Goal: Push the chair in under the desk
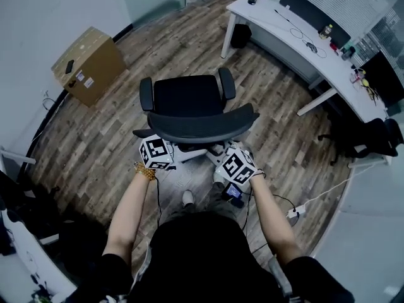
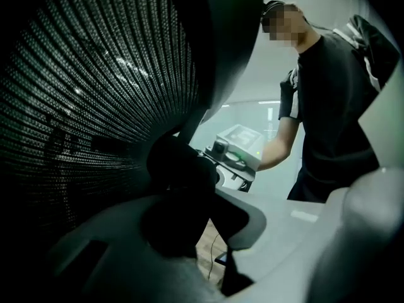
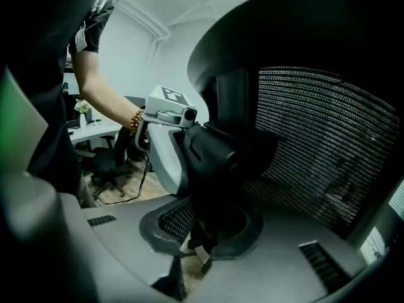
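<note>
Both your left gripper [image 1: 158, 149] and right gripper [image 1: 235, 163] are behind the chair [image 1: 189, 103]; jaws of each clamp narrow on its back support; table [image 1: 284, 27] well apart.

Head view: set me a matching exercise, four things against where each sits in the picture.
Things:
1. chair
2. cardboard box
3. desk
4. power strip

Places:
A. top right of the picture
B. on the floor, lower right
C. middle of the picture, on the wood floor
D. upper left, by the wall

Pairs: 1-C; 2-D; 3-A; 4-B
</note>
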The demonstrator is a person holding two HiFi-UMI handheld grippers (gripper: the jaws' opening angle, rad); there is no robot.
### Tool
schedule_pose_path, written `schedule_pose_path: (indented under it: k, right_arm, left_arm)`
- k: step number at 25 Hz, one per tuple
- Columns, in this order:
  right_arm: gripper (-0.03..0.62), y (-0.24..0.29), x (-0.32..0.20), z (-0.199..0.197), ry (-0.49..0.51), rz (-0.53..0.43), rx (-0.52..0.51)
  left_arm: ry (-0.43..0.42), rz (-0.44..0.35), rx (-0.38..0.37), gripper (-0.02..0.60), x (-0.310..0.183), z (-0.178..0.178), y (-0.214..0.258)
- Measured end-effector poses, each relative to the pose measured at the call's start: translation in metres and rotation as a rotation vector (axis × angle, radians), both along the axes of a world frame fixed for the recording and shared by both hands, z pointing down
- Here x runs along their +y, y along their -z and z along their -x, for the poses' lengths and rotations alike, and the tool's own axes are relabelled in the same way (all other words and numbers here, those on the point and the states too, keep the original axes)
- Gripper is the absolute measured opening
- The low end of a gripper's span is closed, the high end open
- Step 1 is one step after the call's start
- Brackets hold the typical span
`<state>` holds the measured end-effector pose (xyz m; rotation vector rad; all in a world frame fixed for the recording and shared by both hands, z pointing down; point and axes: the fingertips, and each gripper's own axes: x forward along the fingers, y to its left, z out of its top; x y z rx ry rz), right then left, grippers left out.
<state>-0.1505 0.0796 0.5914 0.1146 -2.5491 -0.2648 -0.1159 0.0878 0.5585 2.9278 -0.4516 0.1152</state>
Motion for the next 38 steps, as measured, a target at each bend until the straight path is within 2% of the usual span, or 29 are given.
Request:
schedule_pose_path:
  k: [15, 20, 26, 30, 34, 38]
  right_arm:
    - [0.058, 0.000, 0.030, -0.033, -0.243, 0.023, -0.017]
    - [0.058, 0.001, 0.049, -0.044, -0.294, 0.048, -0.021]
    - [0.058, 0.005, 0.073, -0.060, -0.341, 0.035, -0.045]
    - [0.060, 0.003, 0.088, -0.074, -0.399, 0.084, -0.050]
    - [0.060, 0.005, 0.099, -0.085, -0.438, 0.085, -0.060]
    - [0.061, 0.004, 0.103, -0.099, -0.484, 0.107, -0.080]
  left_arm:
    - [-0.190, -0.050, 0.030, 0.057, 0.038, -0.029, 0.000]
    - [-0.257, -0.055, 0.034, 0.058, 0.057, -0.039, 0.003]
    - [-0.307, -0.078, 0.042, 0.060, 0.083, -0.055, 0.003]
    - [-0.341, -0.085, 0.056, 0.061, 0.096, -0.067, 0.007]
    - [-0.398, -0.081, 0.071, 0.061, 0.109, -0.076, 0.007]
    - [-0.420, -0.087, 0.075, 0.061, 0.113, -0.087, 0.001]
